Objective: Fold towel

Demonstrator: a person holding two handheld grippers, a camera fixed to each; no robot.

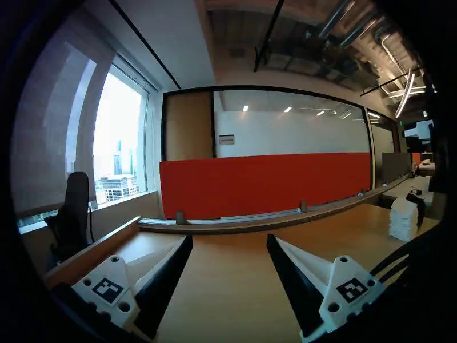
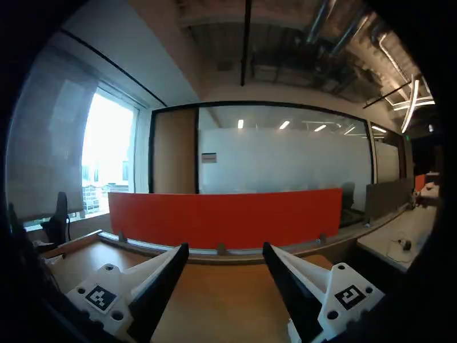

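In the left gripper view my left gripper (image 1: 229,239) hangs open over a bare wooden desk (image 1: 228,286), with nothing between its black-edged white fingers (image 1: 165,268). At the desk's far right stands a stack of folded white towels (image 1: 404,218). In the right gripper view my right gripper (image 2: 224,247) is open too, also above the wooden desk (image 2: 223,303), and its fingers (image 2: 285,280) hold nothing.
A red divider panel (image 1: 263,183) runs along the desk's back edge, seen as well in the right gripper view as the red panel (image 2: 223,217). A black chair (image 1: 71,217) stands by the window at left. Another desk (image 2: 400,234) lies to the right.
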